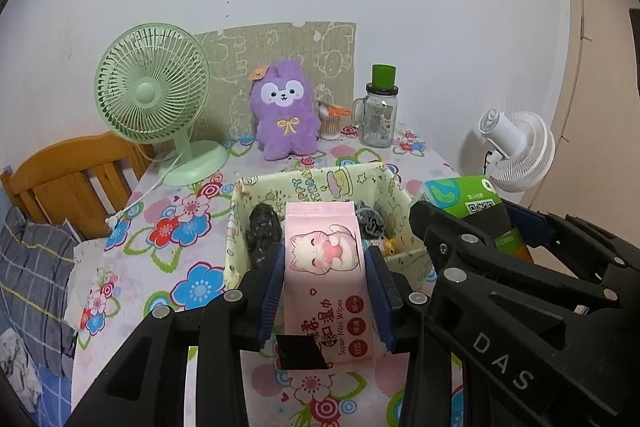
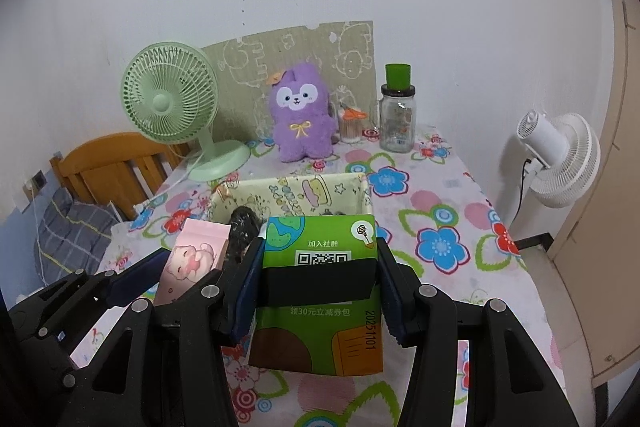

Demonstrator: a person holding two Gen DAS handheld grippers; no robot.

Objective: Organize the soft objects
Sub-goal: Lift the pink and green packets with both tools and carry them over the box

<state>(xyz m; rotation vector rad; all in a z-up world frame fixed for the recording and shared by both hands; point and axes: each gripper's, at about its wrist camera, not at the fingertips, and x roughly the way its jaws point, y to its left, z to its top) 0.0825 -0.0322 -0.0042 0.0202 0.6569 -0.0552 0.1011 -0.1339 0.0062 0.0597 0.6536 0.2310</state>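
My left gripper [image 1: 325, 263] is shut on a pink wet-wipes pack [image 1: 326, 267] with a cat picture and holds it above the near edge of a pale patterned fabric basket [image 1: 240, 195]. My right gripper [image 2: 320, 259] is shut on a green tissue pack [image 2: 320, 291] and holds it just in front of the same basket [image 2: 360, 187]. The two grippers are side by side. The pink pack [image 2: 192, 259] shows at the left of the right wrist view, the green pack [image 1: 468, 199] at the right of the left wrist view. Dark soft items [image 1: 262, 227] lie in the basket.
A purple plush toy [image 1: 285, 111] stands at the back of the flowered table [image 1: 180, 227], beside a green desk fan [image 1: 154, 95], a cotton-swab jar [image 1: 330, 125] and a glass jar with green lid [image 1: 378, 115]. A white fan [image 1: 516, 147] stands right. A wooden bed frame [image 1: 72, 179] is left.
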